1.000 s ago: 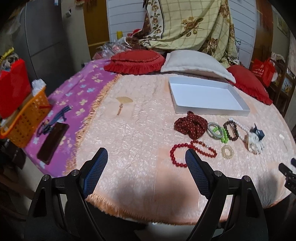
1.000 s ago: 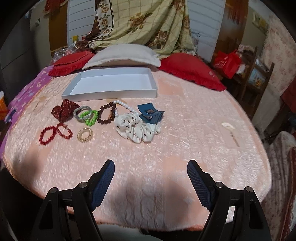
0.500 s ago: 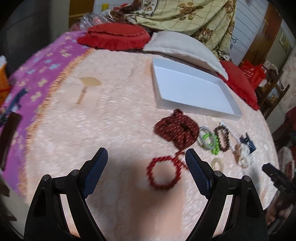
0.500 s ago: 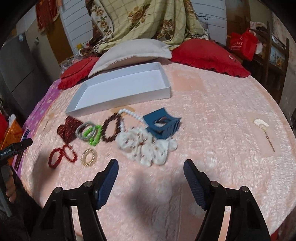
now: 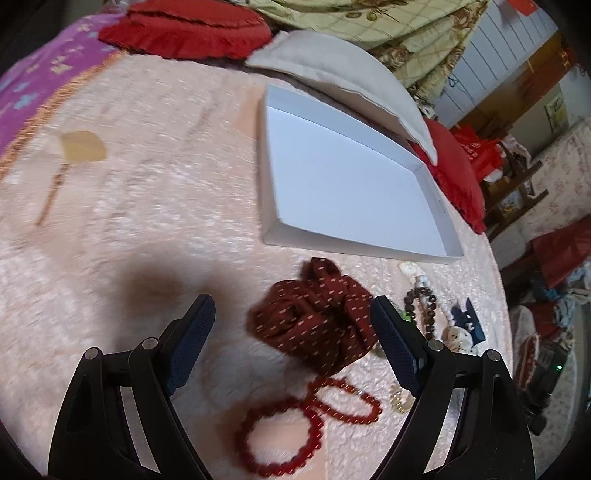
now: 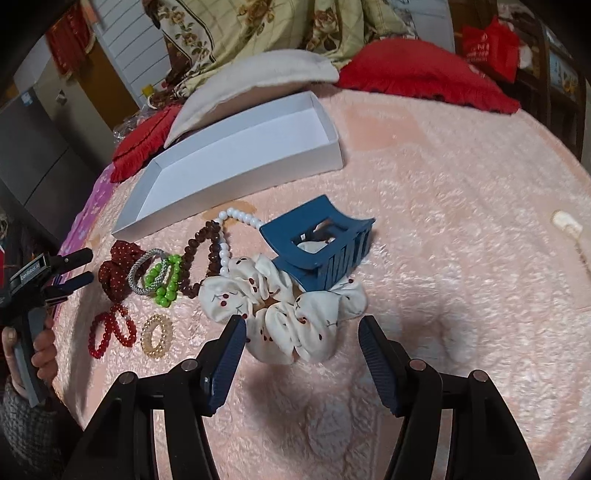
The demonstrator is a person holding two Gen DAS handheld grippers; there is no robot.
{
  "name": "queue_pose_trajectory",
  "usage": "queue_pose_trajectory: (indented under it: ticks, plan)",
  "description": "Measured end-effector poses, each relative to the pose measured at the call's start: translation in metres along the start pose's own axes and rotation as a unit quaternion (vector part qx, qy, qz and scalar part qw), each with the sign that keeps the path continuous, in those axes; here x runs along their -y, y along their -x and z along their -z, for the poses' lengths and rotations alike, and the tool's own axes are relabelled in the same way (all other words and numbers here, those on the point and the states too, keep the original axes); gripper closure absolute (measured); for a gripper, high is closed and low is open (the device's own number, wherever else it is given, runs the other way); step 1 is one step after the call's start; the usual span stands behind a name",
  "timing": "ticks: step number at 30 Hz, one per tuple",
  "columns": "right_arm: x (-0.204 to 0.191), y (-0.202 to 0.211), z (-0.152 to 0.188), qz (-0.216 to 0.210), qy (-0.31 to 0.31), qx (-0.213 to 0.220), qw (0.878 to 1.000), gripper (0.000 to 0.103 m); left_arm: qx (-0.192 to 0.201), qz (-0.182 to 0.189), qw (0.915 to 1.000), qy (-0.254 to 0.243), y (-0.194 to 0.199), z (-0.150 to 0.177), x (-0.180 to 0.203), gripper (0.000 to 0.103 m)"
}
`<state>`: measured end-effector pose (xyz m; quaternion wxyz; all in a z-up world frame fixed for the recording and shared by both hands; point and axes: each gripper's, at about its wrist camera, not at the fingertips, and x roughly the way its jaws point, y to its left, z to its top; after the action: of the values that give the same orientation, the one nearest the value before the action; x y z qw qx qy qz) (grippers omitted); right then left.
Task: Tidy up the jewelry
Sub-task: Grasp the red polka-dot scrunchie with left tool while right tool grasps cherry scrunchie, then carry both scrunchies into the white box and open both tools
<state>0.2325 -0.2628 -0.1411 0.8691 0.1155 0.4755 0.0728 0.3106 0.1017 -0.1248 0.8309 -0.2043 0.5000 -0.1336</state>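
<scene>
Right wrist alone shows white scrunchie [image 6: 291, 314] under blue clip [image 6: 317, 245], right claw [image 6: 299, 338] spread before them. Left wrist: left claw [image 5: 293, 317] spread around maroon scrunchie [image 5: 317, 317]. White box [image 5: 347, 181] bare inside, jewelry lying on bed beside it.

1. A home bedroom is showing here: a bed under a pink textured bedspread [image 6: 443, 177] is filling both views, with a purple flowered sheet [image 5: 44, 70] lying beside it.
2. Red frilled cushions [image 5: 184, 26] and a cream pillow [image 6: 258, 77] are resting at the head, and a floral quilt [image 6: 266, 26] is piling up behind them.
3. Personal things are lying on the bedspread: a white cherry-print scrunchie [image 6: 288, 314], a blue claw hair clip [image 6: 321, 243], bead bracelets and a shallow white box [image 5: 351, 184].
4. A red shopping bag [image 6: 487, 44] and wooden furniture are standing at the bedside, and a white panelled wall [image 6: 129, 44] is rising behind.
</scene>
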Motion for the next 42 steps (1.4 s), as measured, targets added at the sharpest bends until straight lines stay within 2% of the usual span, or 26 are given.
queue_pose_trajectory:
  ticks: [4, 6, 7, 8, 9, 10, 13, 20, 27, 34, 42]
  plan:
    - [-0.001, -0.009, 0.000, 0.003, -0.001, -0.003, 1.000, 0.041, -0.019, -0.001, 0.9997, -0.015, -0.016, 0.001, 0.009, 0.017]
    - [0.000, -0.011, 0.001, 0.002, -0.006, -0.003, 1.000, 0.049, -0.022, -0.010, 0.9993, -0.027, -0.021, 0.004, 0.013, 0.020]
    - [0.000, -0.012, 0.002, 0.001, -0.009, -0.004, 1.000, 0.064, -0.021, -0.019, 0.9990, -0.034, -0.021, 0.005, 0.016, 0.042]
    - [0.000, -0.012, 0.002, -0.001, -0.011, -0.006, 1.000, 0.079, -0.030, -0.030, 0.9984, -0.037, -0.023, 0.005, 0.018, 0.081]
    - [0.000, -0.012, 0.002, -0.008, -0.014, -0.009, 1.000, 0.084, -0.046, -0.028, 0.9980, -0.033, -0.026, 0.005, 0.016, 0.095]
    - [0.000, -0.010, 0.003, -0.018, -0.020, -0.010, 1.000, 0.088, -0.056, -0.020, 0.9980, -0.022, -0.025, 0.005, 0.015, 0.096]
    - [-0.005, 0.004, 0.007, -0.025, -0.017, 0.002, 1.000, 0.091, -0.027, -0.027, 0.9988, -0.031, -0.004, 0.007, 0.019, 0.096]
    - [-0.029, 0.049, 0.011, -0.042, 0.016, 0.033, 0.998, 0.092, 0.040, -0.027, 0.9963, -0.071, 0.069, 0.015, 0.044, 0.096]
    - [-0.056, 0.082, 0.003, -0.047, 0.050, 0.064, 0.996, 0.092, 0.074, -0.027, 0.9931, -0.087, 0.106, 0.015, 0.057, 0.096]
    - [-0.071, 0.075, -0.043, -0.030, 0.065, 0.079, 0.994, 0.092, 0.079, -0.054, 0.9917, -0.086, 0.102, -0.010, 0.053, 0.096]
    - [-0.070, 0.031, -0.116, -0.005, 0.064, 0.070, 0.995, 0.092, 0.077, -0.084, 0.9891, -0.093, 0.068, -0.072, 0.052, 0.096]
